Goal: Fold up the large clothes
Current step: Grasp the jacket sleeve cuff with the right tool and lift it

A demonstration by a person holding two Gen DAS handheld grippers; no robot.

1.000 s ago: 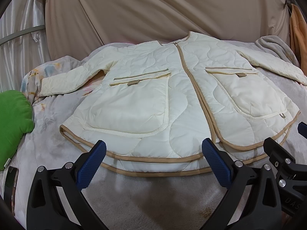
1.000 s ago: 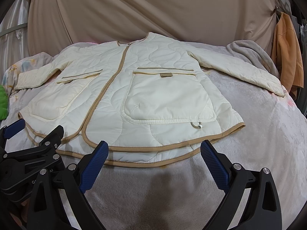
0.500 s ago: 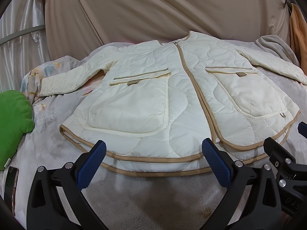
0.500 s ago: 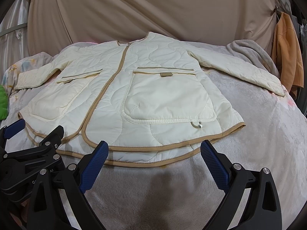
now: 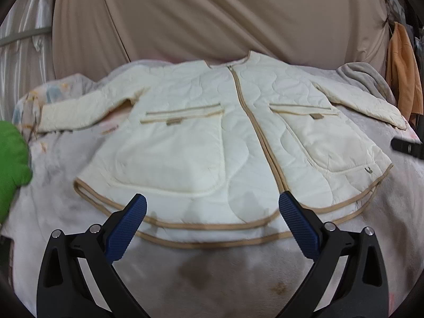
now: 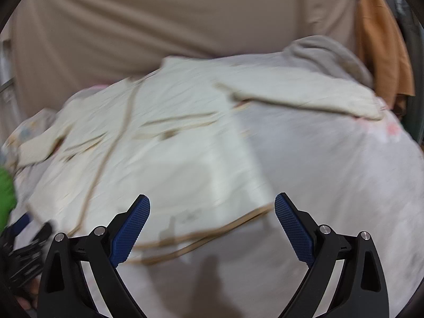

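left wrist view, jacket flat on bed, l claw spread, r claw spread, blurry, prob. empty

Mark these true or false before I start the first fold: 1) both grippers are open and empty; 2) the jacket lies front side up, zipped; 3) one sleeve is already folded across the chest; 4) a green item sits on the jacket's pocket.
1) True: the left gripper and the right gripper are open with nothing between their fingers.
2) True: the jacket lies front up, zipper closed.
3) False: both sleeves lie spread outward.
4) False: the green item lies off to the side, apart from the jacket.
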